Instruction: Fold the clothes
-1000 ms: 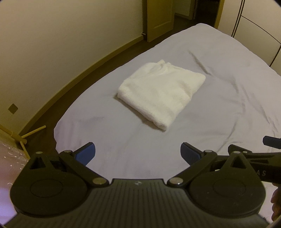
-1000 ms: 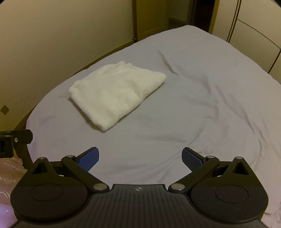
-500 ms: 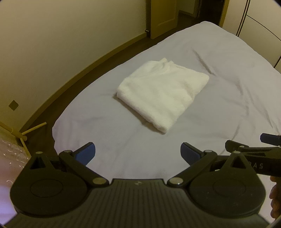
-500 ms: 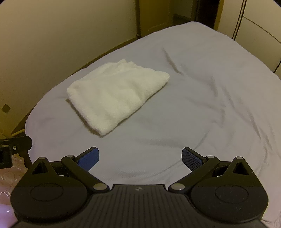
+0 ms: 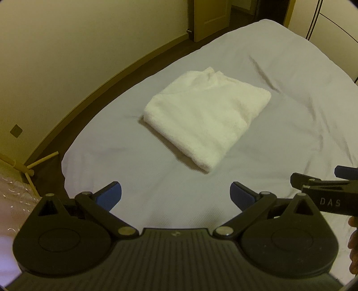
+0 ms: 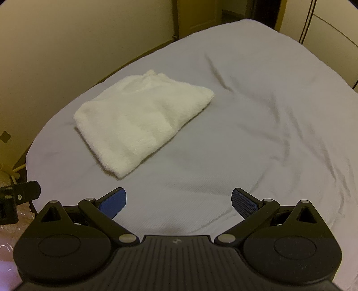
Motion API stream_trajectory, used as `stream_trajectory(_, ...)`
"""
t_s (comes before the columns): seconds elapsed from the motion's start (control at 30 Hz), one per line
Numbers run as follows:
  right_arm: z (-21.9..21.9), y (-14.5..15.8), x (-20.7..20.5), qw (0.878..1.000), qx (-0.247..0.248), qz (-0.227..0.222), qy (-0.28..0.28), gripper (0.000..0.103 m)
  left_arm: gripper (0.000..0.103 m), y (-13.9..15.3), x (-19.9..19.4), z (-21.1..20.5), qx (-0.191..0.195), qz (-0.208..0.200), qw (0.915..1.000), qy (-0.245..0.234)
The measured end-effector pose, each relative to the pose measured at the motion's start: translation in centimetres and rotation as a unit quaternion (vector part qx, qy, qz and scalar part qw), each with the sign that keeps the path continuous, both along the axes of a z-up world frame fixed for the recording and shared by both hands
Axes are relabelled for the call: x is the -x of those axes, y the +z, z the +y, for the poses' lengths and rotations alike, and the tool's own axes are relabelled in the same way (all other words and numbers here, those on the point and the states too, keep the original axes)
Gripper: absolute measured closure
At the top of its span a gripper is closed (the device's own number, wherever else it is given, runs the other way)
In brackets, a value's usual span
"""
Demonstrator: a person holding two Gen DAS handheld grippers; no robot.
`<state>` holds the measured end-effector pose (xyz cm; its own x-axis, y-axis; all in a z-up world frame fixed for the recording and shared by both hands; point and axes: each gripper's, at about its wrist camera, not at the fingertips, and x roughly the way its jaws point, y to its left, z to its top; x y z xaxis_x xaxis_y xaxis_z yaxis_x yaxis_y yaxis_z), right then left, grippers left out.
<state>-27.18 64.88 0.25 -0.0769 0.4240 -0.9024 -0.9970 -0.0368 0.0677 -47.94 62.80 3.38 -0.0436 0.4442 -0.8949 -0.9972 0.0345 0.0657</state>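
Note:
A white towel (image 5: 205, 116), folded into a thick rectangle, lies on the grey bed sheet (image 5: 290, 94). It also shows in the right wrist view (image 6: 141, 123), left of centre. My left gripper (image 5: 175, 195) is open and empty, held above the sheet short of the towel's near corner. My right gripper (image 6: 179, 200) is open and empty too, above bare sheet to the right of the towel. The right gripper's side shows in the left wrist view (image 5: 324, 188) at the right edge.
The bed's left edge drops to a dark floor strip (image 5: 111, 89) along a cream wall. A wooden stand (image 5: 29, 165) and a pale patterned cloth (image 5: 13, 197) sit at the lower left. A door (image 5: 208, 20) and wardrobe panels (image 5: 335, 24) are behind the bed.
Both grippers have drifted slightly toward the towel, which sits a little lower and larger in both views. Both stay open. The towel itself has not moved.

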Motion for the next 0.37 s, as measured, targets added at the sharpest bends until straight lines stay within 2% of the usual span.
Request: stream_trajectory(0.37, 1.9, 0.4, -0.1, 1.000, -0.005, 0.012, -0.006, 0.000, 0.001, -0.1, -0.2, 1.6, -0.004, 0.002, 1.0000, 0.001)
